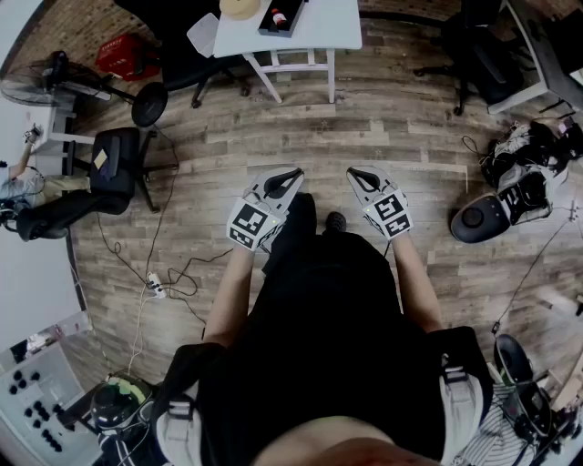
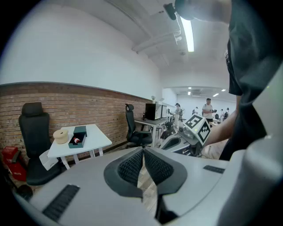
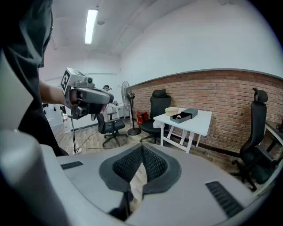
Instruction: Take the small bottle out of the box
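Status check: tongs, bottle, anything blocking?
Left tongs shut, empty. Right tongs shut, empty. Small bottle in box on white table, beyond reach. Nothing seen blocking.

Head view looks steeply down at the floor [image 1: 410,118], with the table [image 1: 332,23] way off at the top edge. Both gripper views sit right behind their jaws, level, facing that same table well ahead of the claws. The left view catches the right gripper [image 2: 166,143] alongside, and the right view catches the left gripper [image 3: 106,98].
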`<state>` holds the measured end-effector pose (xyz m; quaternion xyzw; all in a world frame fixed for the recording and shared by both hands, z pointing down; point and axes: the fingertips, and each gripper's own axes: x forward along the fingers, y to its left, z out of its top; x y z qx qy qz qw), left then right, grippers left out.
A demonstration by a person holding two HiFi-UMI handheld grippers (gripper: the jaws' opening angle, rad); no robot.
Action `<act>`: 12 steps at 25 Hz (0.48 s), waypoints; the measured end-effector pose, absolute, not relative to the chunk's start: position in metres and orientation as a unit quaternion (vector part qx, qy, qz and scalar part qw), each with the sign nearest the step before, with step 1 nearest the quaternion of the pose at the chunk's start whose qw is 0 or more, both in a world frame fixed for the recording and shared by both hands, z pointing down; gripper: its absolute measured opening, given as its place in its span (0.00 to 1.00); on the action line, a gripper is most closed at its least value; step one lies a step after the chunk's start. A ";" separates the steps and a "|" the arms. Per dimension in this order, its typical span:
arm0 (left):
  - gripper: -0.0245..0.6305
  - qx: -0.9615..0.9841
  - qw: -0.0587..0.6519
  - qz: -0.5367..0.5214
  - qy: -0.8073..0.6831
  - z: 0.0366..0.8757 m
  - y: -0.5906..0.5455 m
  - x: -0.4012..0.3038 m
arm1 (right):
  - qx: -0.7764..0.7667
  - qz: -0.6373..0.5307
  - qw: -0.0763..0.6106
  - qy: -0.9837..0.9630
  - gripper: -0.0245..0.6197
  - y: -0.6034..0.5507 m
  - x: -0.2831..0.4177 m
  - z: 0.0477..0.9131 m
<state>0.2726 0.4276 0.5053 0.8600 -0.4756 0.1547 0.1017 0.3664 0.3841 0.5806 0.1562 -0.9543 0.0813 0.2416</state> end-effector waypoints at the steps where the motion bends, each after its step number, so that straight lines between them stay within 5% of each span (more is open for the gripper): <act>1: 0.08 0.859 0.101 0.148 -0.480 0.501 0.427 0.271 | 0.157 0.077 0.244 -0.954 0.04 0.383 0.367 0.583; 12: 0.08 0.846 0.110 0.132 -0.505 0.501 0.432 0.239 | 0.165 0.052 0.241 -0.955 0.04 0.374 0.334 0.572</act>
